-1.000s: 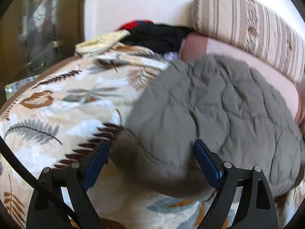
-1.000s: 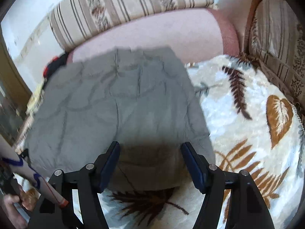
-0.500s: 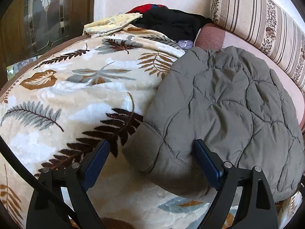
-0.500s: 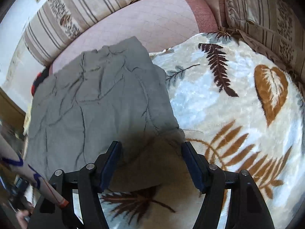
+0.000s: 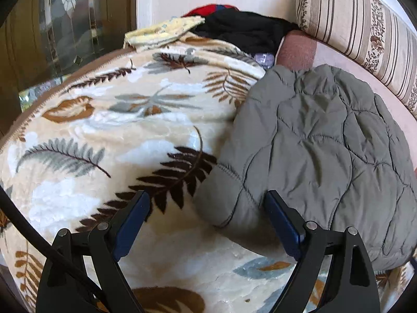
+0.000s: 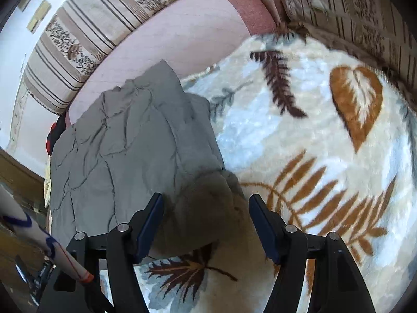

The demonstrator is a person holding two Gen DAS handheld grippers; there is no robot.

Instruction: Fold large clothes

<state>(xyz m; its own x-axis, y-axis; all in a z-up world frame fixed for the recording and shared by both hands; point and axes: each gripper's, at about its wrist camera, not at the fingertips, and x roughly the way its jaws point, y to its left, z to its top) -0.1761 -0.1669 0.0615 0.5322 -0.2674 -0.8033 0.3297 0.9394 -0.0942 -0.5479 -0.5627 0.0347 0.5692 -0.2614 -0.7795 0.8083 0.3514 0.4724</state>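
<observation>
Presently both claws, left (image 5: 206,217) and right (image 6: 206,215), stand apart over corners of the grey quilted padded jacket (image 5: 320,154) lying on the leaf-patterned plush blanket (image 5: 109,140); risk: pinching blanket pile with the hem

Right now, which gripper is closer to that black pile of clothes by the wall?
Left. The black clothes lie across the leaf blanket ahead of the left gripper. The right gripper sits over the grey jacket, whose whole length lies between it and the pile.
</observation>
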